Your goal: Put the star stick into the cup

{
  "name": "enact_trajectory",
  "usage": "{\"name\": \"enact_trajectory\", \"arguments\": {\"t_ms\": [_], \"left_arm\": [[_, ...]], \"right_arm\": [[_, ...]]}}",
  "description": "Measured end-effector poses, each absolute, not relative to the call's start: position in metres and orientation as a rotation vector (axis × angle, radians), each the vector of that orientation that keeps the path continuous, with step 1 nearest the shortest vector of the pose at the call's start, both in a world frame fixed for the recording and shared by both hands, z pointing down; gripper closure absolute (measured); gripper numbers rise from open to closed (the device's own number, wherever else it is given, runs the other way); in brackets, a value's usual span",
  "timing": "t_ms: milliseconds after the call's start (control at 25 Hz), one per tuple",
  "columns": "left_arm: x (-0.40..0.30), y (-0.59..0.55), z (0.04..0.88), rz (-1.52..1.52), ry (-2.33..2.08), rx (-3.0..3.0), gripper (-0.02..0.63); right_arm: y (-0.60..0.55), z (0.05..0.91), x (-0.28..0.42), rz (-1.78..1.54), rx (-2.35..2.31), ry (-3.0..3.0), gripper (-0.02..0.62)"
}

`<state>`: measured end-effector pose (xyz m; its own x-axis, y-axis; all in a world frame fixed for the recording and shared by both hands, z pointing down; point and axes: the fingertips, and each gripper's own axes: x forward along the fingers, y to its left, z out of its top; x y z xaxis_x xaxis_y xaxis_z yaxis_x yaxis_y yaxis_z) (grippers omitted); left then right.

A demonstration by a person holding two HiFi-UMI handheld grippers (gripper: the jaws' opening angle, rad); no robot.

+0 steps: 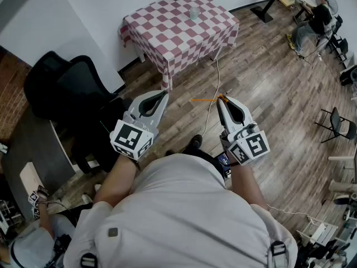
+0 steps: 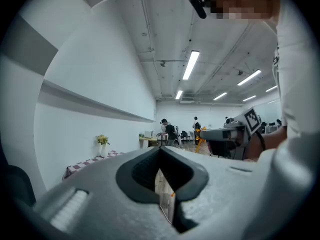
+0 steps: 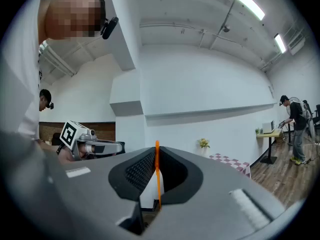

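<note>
Your right claw point(image 1: 222, 99) was clamped on the star stick point(image 1: 202, 100), gripped near one end so its length jutted free toward the left claw point(image 1: 163, 96), whose jaws sat together, empty. The cup point(image 1: 193, 13), probably that pale one on the checked surface point(image 1: 167, 35), stood well ahead of both claws.

Grey tee point(image 1: 184, 216) — grey grippers point(image 1: 164, 94) point(image 1: 221, 99) w/ b/w marker cubes point(image 1: 132, 139) point(image 1: 249, 147).

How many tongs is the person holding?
2. The left grey tongs are shut and empty, at the head view's left. The right grey tongs beside them pinch a thin orange stick.
</note>
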<state>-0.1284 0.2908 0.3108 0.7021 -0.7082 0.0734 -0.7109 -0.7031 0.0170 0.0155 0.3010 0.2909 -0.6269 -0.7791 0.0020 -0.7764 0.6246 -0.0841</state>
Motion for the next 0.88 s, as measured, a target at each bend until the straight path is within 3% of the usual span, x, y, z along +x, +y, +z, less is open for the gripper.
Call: {"name": "enact_trajectory", "arguments": {"t_ms": [880], "left_arm": [[-0.067,0.234,0.328,0.164,-1.187,2.845,0.604]], "right_arm": [[0.243,0.308,0.076,-0.178,-1.330,2.773,0.568]]}}
